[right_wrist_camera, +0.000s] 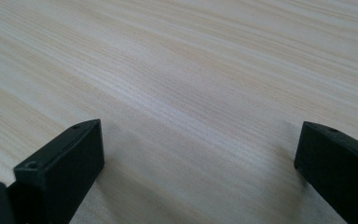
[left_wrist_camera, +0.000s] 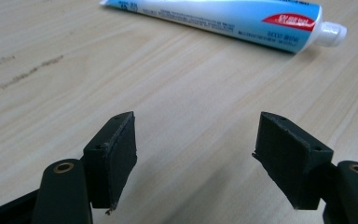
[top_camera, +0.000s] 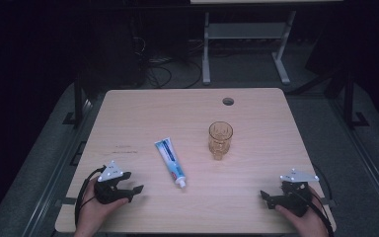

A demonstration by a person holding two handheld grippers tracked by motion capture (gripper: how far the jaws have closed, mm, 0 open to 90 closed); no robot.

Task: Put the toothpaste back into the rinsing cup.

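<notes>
Near the table's (top_camera: 128,103) near-left corner, the left gripper (top_camera: 137,190) sits low over the wood in the person's left hand (top_camera: 96,210), grey plate on top, cable looping off the left edge. Its jaws stand wide apart with nothing between them; the left gripper view shows bare wood grain in the gap between the two black pads (left_wrist_camera: 116,156). Just right of it, toward the table's middle, a toothpaste tube (top_camera: 170,162) lies flat, white cap toward the near edge and crimped end toward the far edge. Tube is white and blue with a red label patch near the cap; there is small print along the side, too blurred to read, brand not legible. Right of centre, an amber glass tumbler (top_camera: 220,139) stands upright, apart from the tube; contents cannot be told. A round cable hole (top_camera: 228,101) sits by the far edge. At the near-right corner, the right gripper (top_camera: 269,197) rests in the right hand (top_camera: 303,217), jaws spread wide, empty, over plain wood.
</notes>
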